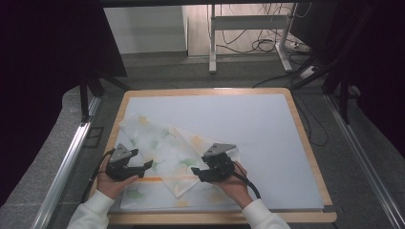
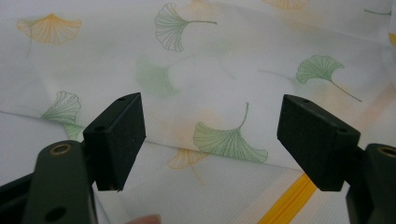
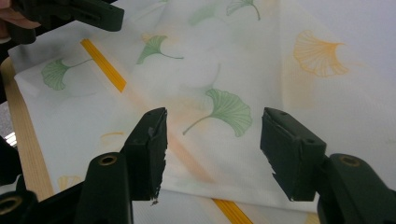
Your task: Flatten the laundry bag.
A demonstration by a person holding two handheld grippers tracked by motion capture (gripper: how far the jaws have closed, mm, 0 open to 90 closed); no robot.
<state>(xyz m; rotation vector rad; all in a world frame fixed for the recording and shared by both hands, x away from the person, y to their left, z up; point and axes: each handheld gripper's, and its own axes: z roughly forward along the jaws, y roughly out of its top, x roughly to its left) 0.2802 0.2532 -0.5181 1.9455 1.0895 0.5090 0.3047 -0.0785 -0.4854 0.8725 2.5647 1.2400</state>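
High view: ginkgo-print cloth (image 1: 165,155) lies folded near the surface's (image 1: 267,138) front-left corner; left gripper (image 1: 146,165) and right gripper (image 1: 197,171) gape empty. Thin layers risk a pinch catching both plies.

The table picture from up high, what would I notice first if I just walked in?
Probably the white cloth printed with green and orange fan-shaped leaves, lying folded at the near left of the pale table. Next, the two black grippers over it: the left gripper at its left edge, the right gripper on its right, both open.
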